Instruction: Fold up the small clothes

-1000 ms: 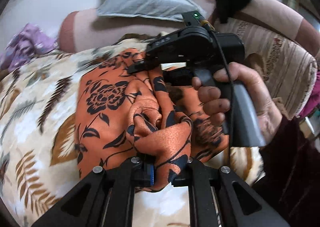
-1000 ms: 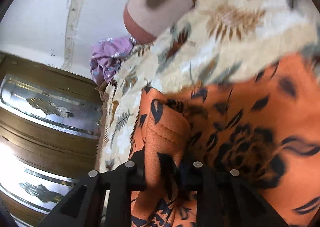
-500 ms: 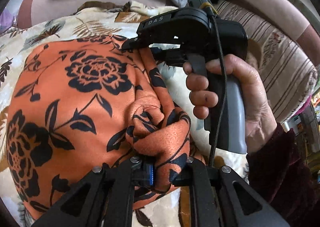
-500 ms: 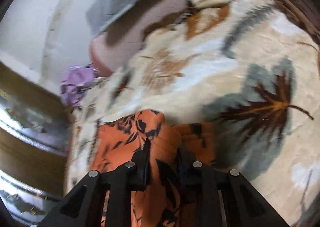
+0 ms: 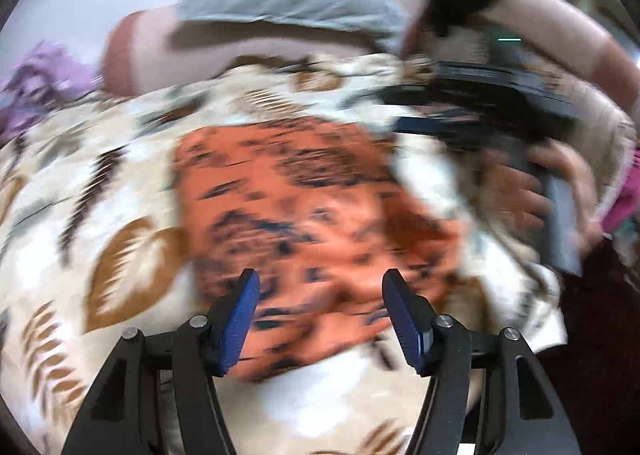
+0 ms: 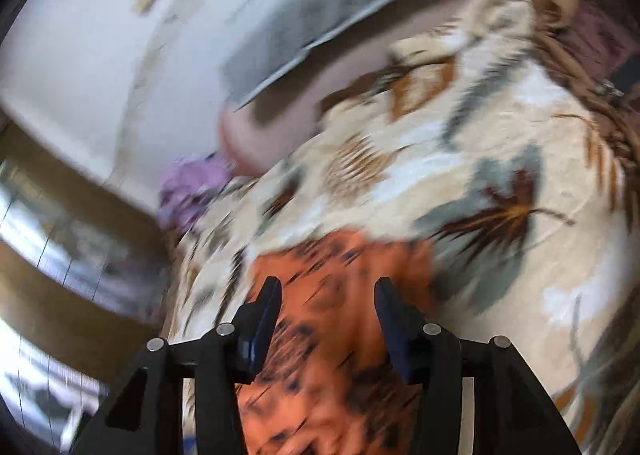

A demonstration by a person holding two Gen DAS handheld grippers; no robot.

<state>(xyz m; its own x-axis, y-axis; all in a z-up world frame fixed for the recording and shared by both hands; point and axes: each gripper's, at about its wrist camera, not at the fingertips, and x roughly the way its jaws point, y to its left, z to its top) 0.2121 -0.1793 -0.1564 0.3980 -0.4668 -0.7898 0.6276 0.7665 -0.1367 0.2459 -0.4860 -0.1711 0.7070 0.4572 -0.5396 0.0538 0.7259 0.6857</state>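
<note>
Orange garment [image 5: 304, 199] lies below both opening jaws, unpinched

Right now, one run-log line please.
left gripper: opening, fingers clear | right gripper: opening | orange black-flowered cloth: released on leaf-print blanket

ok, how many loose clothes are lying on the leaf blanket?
1. The orange floral cloth lies mid-blanket. A purple cloth sits at its far left edge; whether on it is unclear. Blur may hide more.

One orange garment [image 5: 304, 191], two grippers, one blanket [image 5: 120, 183].
</note>
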